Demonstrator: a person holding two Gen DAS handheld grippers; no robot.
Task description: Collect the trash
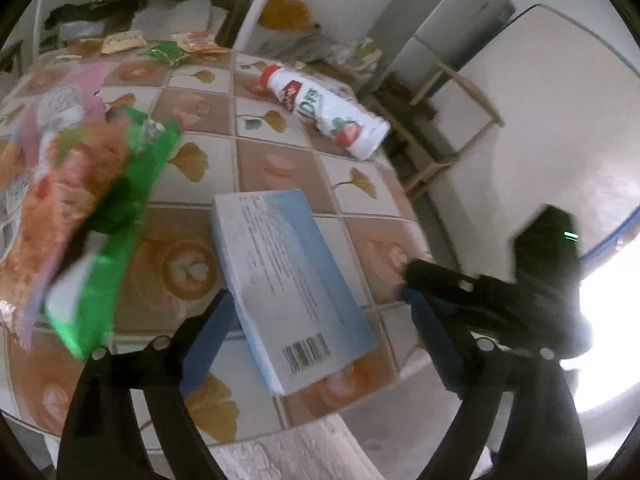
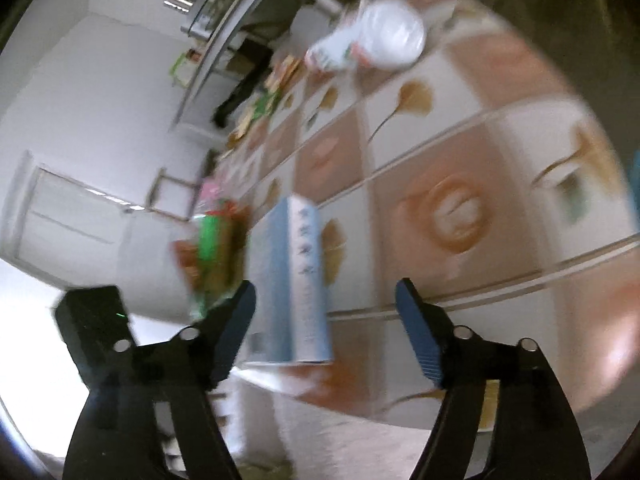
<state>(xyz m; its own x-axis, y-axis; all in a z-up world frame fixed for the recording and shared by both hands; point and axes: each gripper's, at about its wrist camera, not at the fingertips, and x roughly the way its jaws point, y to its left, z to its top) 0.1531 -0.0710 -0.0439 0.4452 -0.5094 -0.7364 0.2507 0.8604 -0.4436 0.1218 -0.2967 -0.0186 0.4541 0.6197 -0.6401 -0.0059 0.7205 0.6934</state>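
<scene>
The left gripper (image 1: 320, 316) is seen with its blue-padded jaws spread wide, a pale blue box (image 1: 290, 280) lying flat between them on the tiled table (image 1: 276, 168); the pads are not pressed against the box, though the left pad stands just beside its edge. The right gripper (image 2: 326, 304) is likewise held apart and empty, the same box (image 2: 294, 280) showing between its fingers, close to the left one. In the left wrist view the dark body of the right gripper is caught at the frame's right, just past the table's edge. Snack wrappers (image 1: 80, 208), green, orange and pink, are blurred at the left of the box, and whether they rest on the table cannot be told. Farther off, a white drink bottle (image 1: 328, 110) with a red cap lies on its side on the table, and more wrappers (image 1: 168, 52) are scattered at the far edge. A wooden stool (image 1: 448, 120) stands on the floor beyond the table.
</scene>
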